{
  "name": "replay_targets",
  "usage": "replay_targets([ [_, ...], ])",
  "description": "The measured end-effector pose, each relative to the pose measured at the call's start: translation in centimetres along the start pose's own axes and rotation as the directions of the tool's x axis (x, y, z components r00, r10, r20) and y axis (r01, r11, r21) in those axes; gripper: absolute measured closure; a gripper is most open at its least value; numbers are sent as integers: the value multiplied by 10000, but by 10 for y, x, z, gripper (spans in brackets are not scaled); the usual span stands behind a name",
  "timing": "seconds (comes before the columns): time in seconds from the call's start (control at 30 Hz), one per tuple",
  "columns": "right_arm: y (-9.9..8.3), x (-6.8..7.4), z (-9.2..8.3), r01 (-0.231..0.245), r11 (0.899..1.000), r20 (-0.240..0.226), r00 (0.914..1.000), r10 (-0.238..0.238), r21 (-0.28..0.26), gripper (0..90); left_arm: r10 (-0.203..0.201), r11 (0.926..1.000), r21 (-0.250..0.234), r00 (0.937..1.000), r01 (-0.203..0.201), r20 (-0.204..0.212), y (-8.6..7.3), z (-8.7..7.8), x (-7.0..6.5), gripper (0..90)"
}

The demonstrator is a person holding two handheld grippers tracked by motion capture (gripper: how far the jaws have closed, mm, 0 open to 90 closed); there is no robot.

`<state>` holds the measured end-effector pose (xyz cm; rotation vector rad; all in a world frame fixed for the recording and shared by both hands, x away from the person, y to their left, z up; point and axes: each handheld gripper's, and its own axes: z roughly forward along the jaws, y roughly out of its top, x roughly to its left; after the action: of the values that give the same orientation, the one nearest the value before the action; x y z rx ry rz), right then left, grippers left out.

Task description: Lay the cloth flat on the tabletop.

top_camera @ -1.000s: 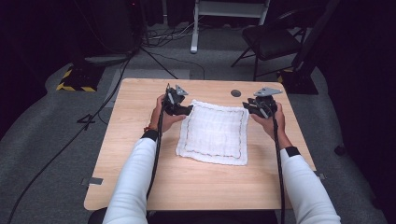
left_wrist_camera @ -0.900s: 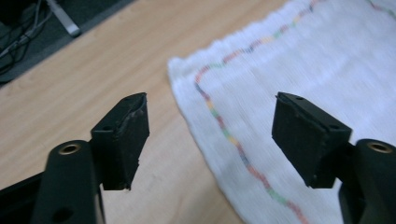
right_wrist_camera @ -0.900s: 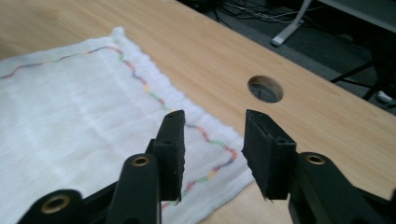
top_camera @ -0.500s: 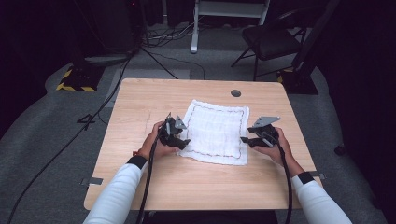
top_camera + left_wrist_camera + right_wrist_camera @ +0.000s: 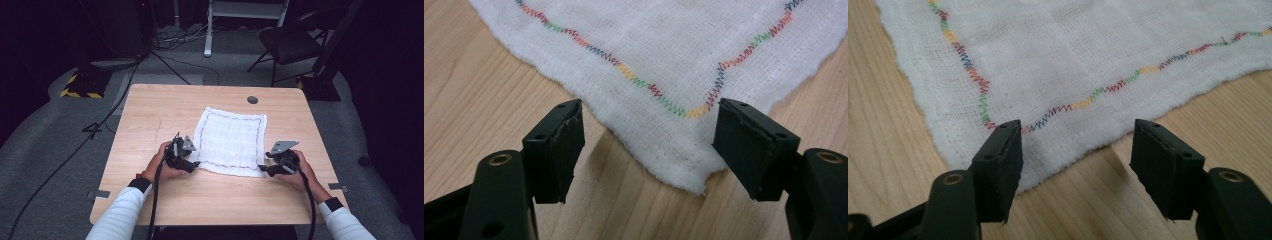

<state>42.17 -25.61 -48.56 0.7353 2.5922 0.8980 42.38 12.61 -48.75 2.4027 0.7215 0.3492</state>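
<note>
We see a white cloth (image 5: 231,141) lying flat on the table (image 5: 150,115), a little right of the middle, its border stitched in a wavy line of many colours. Our left gripper (image 5: 186,161) sits at the cloth's near left corner and our right gripper (image 5: 270,169) at the near right corner, each held low by a hand (image 5: 161,162) coming in from the near edge; the right hand (image 5: 295,172) wraps the other tool from behind. In the left gripper view the left gripper (image 5: 649,145) has its jaws spread wide with nothing between them but the cloth's (image 5: 684,60) corner tip, which lies on the wood in the gap and touches neither jaw as far as we can tell. In the right gripper view the right gripper (image 5: 1075,155) is just as wide open and grips nothing; the cloth (image 5: 1088,60) has its corner running under the left jaw, while the right jaw stands over bare wood just off the hem. The stitched line turns its corner close in front of each pair of jaws. A small dark round hole (image 5: 252,100) shows in the tabletop beyond the cloth's far edge. Past the table, on the grey floor, stand a chair (image 5: 292,42) and some cables (image 5: 172,55).
</note>
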Motion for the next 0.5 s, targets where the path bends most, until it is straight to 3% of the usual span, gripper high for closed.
replay_targets([
  [0.23, -13, 1, -7, -414, 9989, 181, 9990, 418, -203, 368, 78, 9997, -220, 9984, -65, 557, -8, -6, -9, 444],
  [0.3, -16, 2, -10, -425, 9988, 238, 9988, 430, -240, 365, 119, 9997, -219, 9973, -103, 730, -8, -7, -14, 561],
  [0.5, -24, 7, -18, -407, 9990, 437, 9982, 414, -160, 370, -117, 9997, -221, 9958, 138, 905, -12, -10, -28, 576],
])
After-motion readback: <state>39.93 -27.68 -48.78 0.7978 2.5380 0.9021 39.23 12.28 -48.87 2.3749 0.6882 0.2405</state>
